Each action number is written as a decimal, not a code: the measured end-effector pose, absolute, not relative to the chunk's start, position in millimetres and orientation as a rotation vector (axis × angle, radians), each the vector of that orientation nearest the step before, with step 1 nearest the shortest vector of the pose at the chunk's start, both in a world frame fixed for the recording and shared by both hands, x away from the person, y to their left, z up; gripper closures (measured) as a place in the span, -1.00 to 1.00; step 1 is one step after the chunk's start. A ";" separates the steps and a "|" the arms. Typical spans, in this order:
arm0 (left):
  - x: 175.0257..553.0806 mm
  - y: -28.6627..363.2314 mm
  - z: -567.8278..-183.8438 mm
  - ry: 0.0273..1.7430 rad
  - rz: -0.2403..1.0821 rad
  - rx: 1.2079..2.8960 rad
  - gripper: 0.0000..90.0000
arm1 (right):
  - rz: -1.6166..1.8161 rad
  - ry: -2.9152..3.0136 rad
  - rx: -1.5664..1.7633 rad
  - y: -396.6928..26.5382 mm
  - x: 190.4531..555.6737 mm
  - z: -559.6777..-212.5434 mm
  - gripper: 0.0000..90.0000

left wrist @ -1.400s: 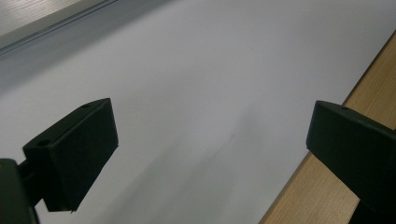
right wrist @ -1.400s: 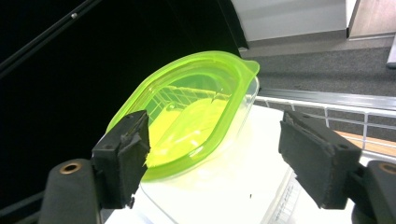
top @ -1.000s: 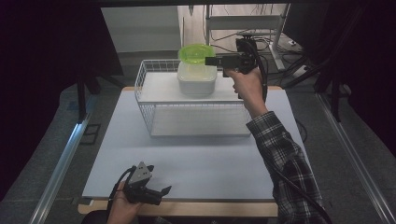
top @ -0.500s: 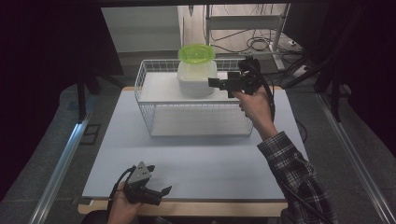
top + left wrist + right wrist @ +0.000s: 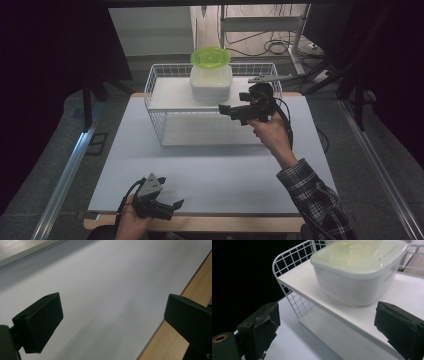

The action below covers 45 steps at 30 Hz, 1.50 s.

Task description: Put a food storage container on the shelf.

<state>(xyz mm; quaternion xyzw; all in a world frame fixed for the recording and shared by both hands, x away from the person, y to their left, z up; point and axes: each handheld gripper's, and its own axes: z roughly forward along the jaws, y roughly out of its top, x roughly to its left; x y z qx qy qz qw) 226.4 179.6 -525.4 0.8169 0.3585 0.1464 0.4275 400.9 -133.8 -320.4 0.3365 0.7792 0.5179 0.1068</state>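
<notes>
A white wire rack (image 5: 155,95) stands at the back middle of the table. A white lidded container (image 5: 210,85) sits on its upper shelf (image 5: 170,99), and a green bowl (image 5: 210,57) rests on the container's lid. My right gripper (image 5: 226,109) is held in the air at the rack's right front, jaws open and empty, pointing left. In the right gripper view the container (image 5: 359,272) sits on the shelf (image 5: 372,315) ahead of the open right gripper (image 5: 328,317). My left gripper (image 5: 170,201) lies open and empty near the table's front edge.
A white mat (image 5: 210,170) covers the table; its wooden front edge (image 5: 197,290) runs beside the left gripper (image 5: 112,312). The rack has a lower shelf (image 5: 210,131). Dark curtains, cables and a metal frame (image 5: 300,45) lie beyond the table.
My right gripper has drawn back from beside the green bowl, moving down and toward the person, open. The bowl and container stay put. The left gripper has not moved.
</notes>
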 end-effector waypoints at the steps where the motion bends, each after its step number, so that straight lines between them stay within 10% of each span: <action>1: 226.4 179.7 -525.4 0.896 0.366 2.042 -0.96 | 1.525 2.300 0.984 -133.8 397.8 -324.9 -0.85; 45: 224.8 175.9 -525.8 0.871 0.364 2.082 -0.95 | 1.378 2.331 0.868 -168.9 357.2 -422.7 -0.98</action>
